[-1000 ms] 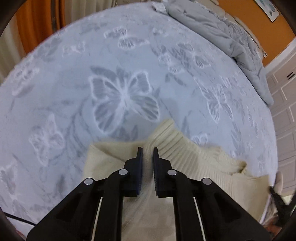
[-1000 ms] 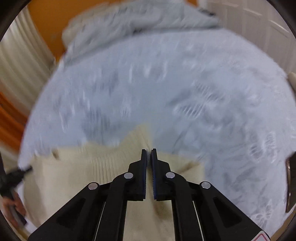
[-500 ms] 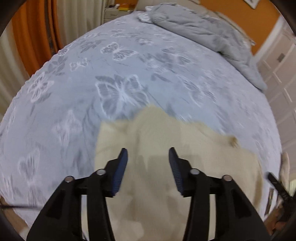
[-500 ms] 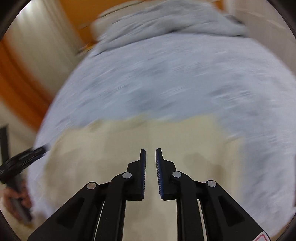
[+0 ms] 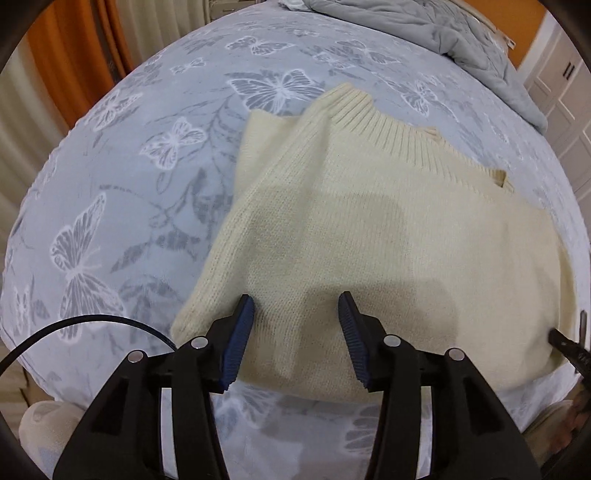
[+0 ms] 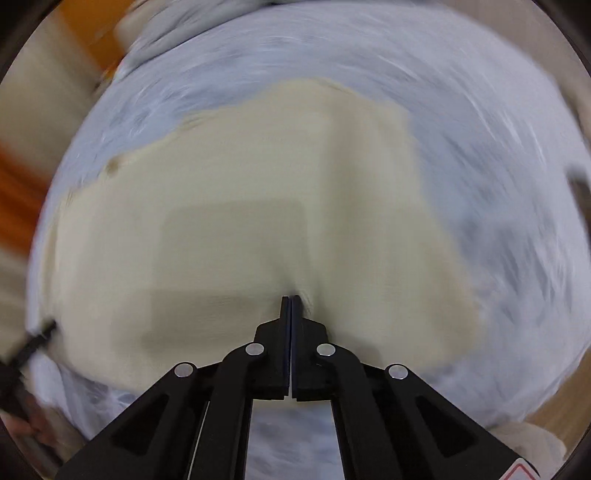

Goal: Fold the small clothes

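Note:
A cream knitted sweater (image 5: 369,221) lies folded on a blue-grey bedspread (image 5: 129,184) with white butterflies. Its ribbed hem points away from me. My left gripper (image 5: 295,310) is open and empty, hovering over the near edge of the sweater. In the right wrist view, which is motion-blurred, the sweater (image 6: 240,203) fills the middle. My right gripper (image 6: 291,301) has its jaws together over the near part of the sweater, where the knit puckers at the tips. Whether cloth is pinched between them I cannot tell.
A rumpled grey duvet (image 5: 443,33) lies at the far end of the bed. Orange and cream curtains (image 5: 55,55) hang at the left. White cabinet doors (image 5: 565,85) stand at the right. A black cable (image 5: 74,325) loops at the near left.
Both grippers have pulled back toward the near edge of the bed. The left gripper opened wide and let go of the sweater. The right gripper opened slightly, then closed again.

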Tool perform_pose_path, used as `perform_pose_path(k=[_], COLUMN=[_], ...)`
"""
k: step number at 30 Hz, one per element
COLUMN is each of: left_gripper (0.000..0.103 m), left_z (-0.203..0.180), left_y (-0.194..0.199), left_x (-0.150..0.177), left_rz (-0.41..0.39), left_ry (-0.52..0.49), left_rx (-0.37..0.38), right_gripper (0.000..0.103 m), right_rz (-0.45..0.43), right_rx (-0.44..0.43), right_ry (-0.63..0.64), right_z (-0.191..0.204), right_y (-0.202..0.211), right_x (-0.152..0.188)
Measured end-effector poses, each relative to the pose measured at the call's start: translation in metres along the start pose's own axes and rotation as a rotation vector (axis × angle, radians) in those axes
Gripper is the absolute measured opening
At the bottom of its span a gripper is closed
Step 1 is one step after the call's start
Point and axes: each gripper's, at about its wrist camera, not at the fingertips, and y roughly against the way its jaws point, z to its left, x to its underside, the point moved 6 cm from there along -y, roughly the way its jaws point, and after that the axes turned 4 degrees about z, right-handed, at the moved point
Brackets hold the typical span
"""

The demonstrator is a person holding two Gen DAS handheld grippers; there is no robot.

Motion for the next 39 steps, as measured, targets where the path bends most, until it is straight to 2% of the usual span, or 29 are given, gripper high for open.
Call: perform_pose_path(k=[1, 2, 3, 4, 6, 7, 8, 9, 11, 13, 15, 18, 20, 21, 23, 24, 25, 26, 27, 30, 32, 33, 34, 35, 39], left_gripper=[0.047, 0.046, 0.046, 0.047, 0.048, 0.048, 0.048, 0.048, 0.048, 0.048, 0.048, 0.049, 0.049, 0.049, 0.049, 0.05, 0.05, 0.05, 0.05, 0.05, 0.05, 0.051, 0.051, 0.051, 0.051], left_z=[-0.001, 0.0, 0.001, 0.002, 0.011, 0.017, 0.021, 0.025, 0.027, 0.026, 0.023, 0.02, 0.019, 0.018, 0.018, 0.019, 0.019, 0.018, 0.019, 0.019, 0.017, 0.016, 0.015, 0.014, 0.014], left_y=[0.001, 0.003, 0.005, 0.011, 0.018, 0.018, 0.015, 0.012, 0.007, 0.006, 0.005, 0.002, 0.001, 0.001, 0.0, 0.0, -0.001, -0.001, -0.001, -0.001, -0.002, -0.002, -0.002, -0.002, -0.002], left_x=[0.0, 0.001, 0.001, 0.003, 0.005, 0.007, 0.009, 0.012, 0.014, 0.015, 0.016, 0.014, 0.015, 0.015, 0.015, 0.015, 0.014, 0.014, 0.014, 0.014, 0.014, 0.014, 0.014, 0.015, 0.014], left_rz=[-0.003, 0.0, 0.004, 0.005, -0.005, -0.003, 0.009, 0.021, 0.024, 0.022, 0.025, 0.034, 0.037, 0.038, 0.04, 0.041, 0.042, 0.043, 0.045, 0.046, 0.044, 0.044, 0.045, 0.046, 0.055], left_ry=[-0.001, 0.003, 0.017, 0.041, 0.089, 0.101, 0.11, 0.119, 0.116, 0.111, 0.105, 0.098, 0.091, 0.086, 0.074, 0.07, 0.068, 0.067, 0.068, 0.083, 0.082, 0.076, 0.065, 0.06, 0.057], left_rx=[-0.003, 0.003, 0.019, 0.042, 0.063, 0.062, 0.065, 0.077, 0.075, 0.064, 0.039, 0.011, 0.0, -0.004, -0.013, -0.015, -0.018, -0.021, -0.023, -0.02, -0.031, -0.04, -0.052, -0.057, -0.057], right_gripper=[0.0, 0.0, 0.0, 0.006, 0.013, 0.015, 0.023, 0.025, 0.027, 0.031, 0.031, 0.031, 0.031, 0.025, 0.022, 0.021, 0.015, 0.014, 0.014, 0.01, 0.008, 0.007, 0.001, 0.0, 0.002], right_rz=[-0.006, -0.028, -0.056, -0.082, -0.087, -0.087, -0.089, -0.091, -0.1, -0.111, -0.141, -0.176, -0.135, -0.108, -0.094, -0.084, -0.071, -0.067, -0.073, -0.115, -0.12, -0.097, -0.057, -0.005, -0.063], right_rx=[0.002, 0.079, 0.109, 0.089, 0.086, 0.117, 0.168, 0.2, 0.19, 0.223, 0.239, 0.184, 0.179, 0.188, 0.221, 0.186, 0.115, 0.093, 0.08, 0.019, 0.038, 0.114, 0.166, 0.192, 0.167], right_ry=[-0.048, -0.052, -0.035, -0.034, -0.052, -0.054, -0.064, -0.077, -0.119, -0.097, -0.071, -0.064, -0.006, 0.023, -0.006, -0.059, -0.164, -0.219, -0.238, -0.145, -0.059, -0.028, -0.026, -0.042, -0.104], right_z=[-0.01, -0.015, -0.014, -0.009, -0.01, -0.018, -0.027, -0.03, -0.037, -0.037, -0.032, -0.025, -0.016, -0.016, -0.033, -0.041, -0.052, -0.055, -0.052, -0.018, -0.002, -0.005, -0.013, -0.025, -0.025], right_y=[0.01, 0.019, 0.028, 0.036, 0.041, 0.038, 0.038, 0.034, 0.033, 0.034, 0.041, 0.051, 0.041, 0.031, 0.017, 0.013, 0.014, 0.019, 0.026, 0.045, 0.041, 0.026, 0.012, -0.006, 0.019], right_x=[0.0, 0.0, -0.001, 0.0, 0.004, 0.006, 0.01, 0.009, 0.013, 0.011, 0.014, 0.01, 0.007, 0.002, -0.008, -0.01, -0.015, -0.018, -0.02, -0.029, -0.036, -0.041, -0.043, -0.042, -0.048])
